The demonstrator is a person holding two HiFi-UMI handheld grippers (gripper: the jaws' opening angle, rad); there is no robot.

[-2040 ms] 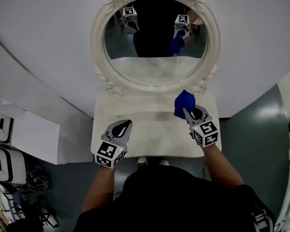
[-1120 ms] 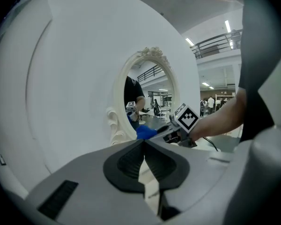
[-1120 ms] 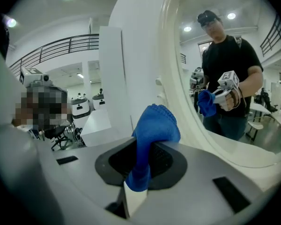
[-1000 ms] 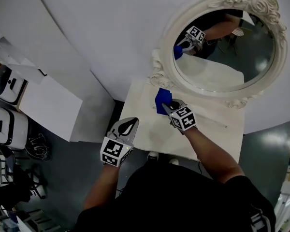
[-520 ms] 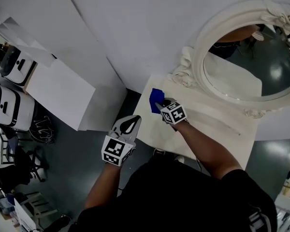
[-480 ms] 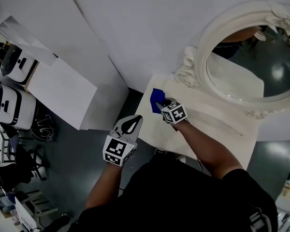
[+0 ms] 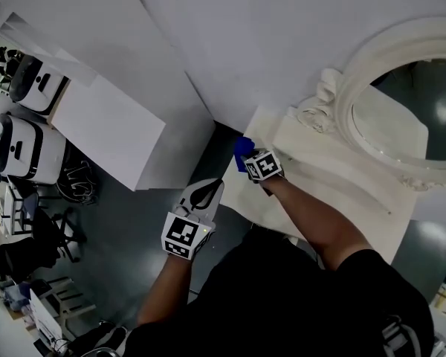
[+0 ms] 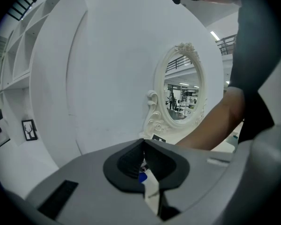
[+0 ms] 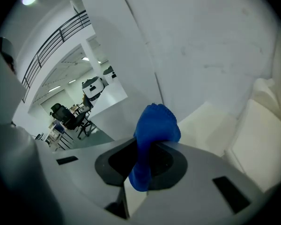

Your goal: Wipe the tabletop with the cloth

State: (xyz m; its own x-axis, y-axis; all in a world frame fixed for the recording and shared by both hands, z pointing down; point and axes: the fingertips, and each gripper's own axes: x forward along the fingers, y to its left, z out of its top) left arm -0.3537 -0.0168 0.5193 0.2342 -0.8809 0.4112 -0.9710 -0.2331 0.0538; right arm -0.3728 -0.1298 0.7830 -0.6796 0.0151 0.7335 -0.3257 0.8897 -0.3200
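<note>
The blue cloth (image 7: 243, 152) is bunched at the left end of the cream tabletop (image 7: 334, 192), right at its edge. My right gripper (image 7: 250, 159) is shut on it; in the right gripper view the cloth (image 9: 152, 139) bulges up between the jaws, with the tabletop (image 9: 210, 125) just beyond. My left gripper (image 7: 206, 192) hangs off the table over the dark floor, jaws closed together with nothing held. In the left gripper view the left gripper (image 8: 143, 161) points toward the table, and a speck of the blue cloth (image 8: 142, 176) shows through its jaws.
An ornate white oval mirror (image 7: 401, 117) stands at the back of the table against a white curved wall (image 7: 282, 36). White cabinets (image 7: 108, 129) and white machines (image 7: 26, 117) stand on the floor at left. The person's right arm (image 7: 312, 214) crosses the tabletop.
The right gripper has dragged the cloth leftward along the tabletop to its left end. The head view has swung left, so the mirror now sits at the right. The left gripper stays off the table.
</note>
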